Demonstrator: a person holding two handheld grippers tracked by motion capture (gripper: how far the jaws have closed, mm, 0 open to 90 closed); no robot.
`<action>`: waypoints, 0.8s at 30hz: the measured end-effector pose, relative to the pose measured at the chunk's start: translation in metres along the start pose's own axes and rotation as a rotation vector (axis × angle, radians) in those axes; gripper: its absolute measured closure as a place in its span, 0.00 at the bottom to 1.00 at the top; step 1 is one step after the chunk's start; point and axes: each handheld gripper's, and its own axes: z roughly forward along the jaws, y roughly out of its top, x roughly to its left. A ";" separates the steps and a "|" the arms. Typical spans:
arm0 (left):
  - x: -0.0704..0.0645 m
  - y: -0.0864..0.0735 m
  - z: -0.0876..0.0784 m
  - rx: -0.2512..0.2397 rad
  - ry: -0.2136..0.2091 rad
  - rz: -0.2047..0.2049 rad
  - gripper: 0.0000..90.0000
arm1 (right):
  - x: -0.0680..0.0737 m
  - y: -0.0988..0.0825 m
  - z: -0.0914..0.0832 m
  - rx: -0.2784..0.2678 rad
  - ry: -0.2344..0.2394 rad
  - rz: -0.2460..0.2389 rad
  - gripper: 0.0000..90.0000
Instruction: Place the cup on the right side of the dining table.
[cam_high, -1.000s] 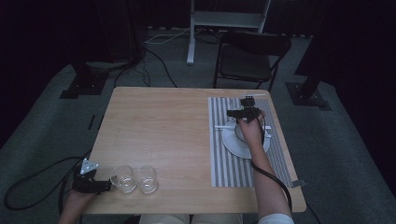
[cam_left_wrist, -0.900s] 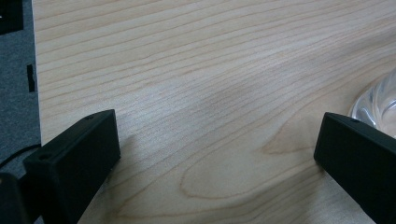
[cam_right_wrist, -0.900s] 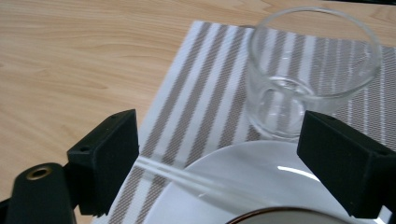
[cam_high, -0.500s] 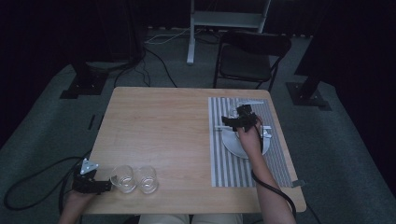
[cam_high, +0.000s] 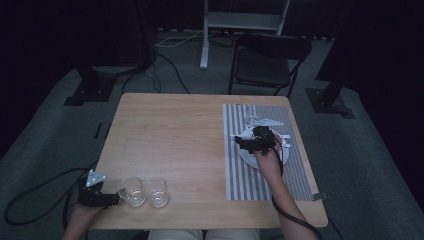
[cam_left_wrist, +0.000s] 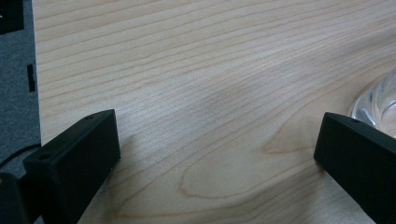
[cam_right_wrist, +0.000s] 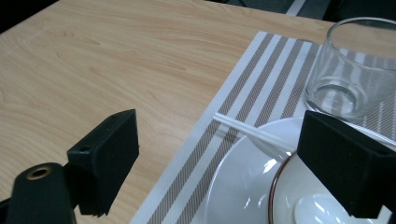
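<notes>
At a wooden table (cam_high: 175, 145), a person works two hand-held grippers. The right gripper (cam_high: 255, 140) hovers over the white plate (cam_high: 247, 156) on the striped placemat (cam_high: 250, 185), its jaws spread wide and clasping nothing; seen from its own camera, a clear glass (cam_right_wrist: 357, 70) stands upright on the mat just beyond the plate's rim, with a white utensil (cam_right_wrist: 247, 132) lying against the plate's edge. At the near left corner the left gripper (cam_high: 95, 196) rests low on the tabletop, jaws likewise wide apart and empty, just beside the first of two tumblers (cam_high: 131, 191) standing side by side there
</notes>
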 end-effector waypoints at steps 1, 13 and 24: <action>0.000 0.000 0.000 0.001 0.000 0.000 0.01 | 0.002 -0.002 -0.002 -0.005 0.005 -0.003 0.14; 0.000 0.000 0.000 0.001 0.000 0.001 0.01 | 0.021 -0.029 -0.019 -0.028 0.030 -0.032 0.14; 0.000 0.000 0.000 0.001 0.000 0.001 0.01 | 0.027 -0.069 -0.033 -0.030 0.060 -0.032 0.14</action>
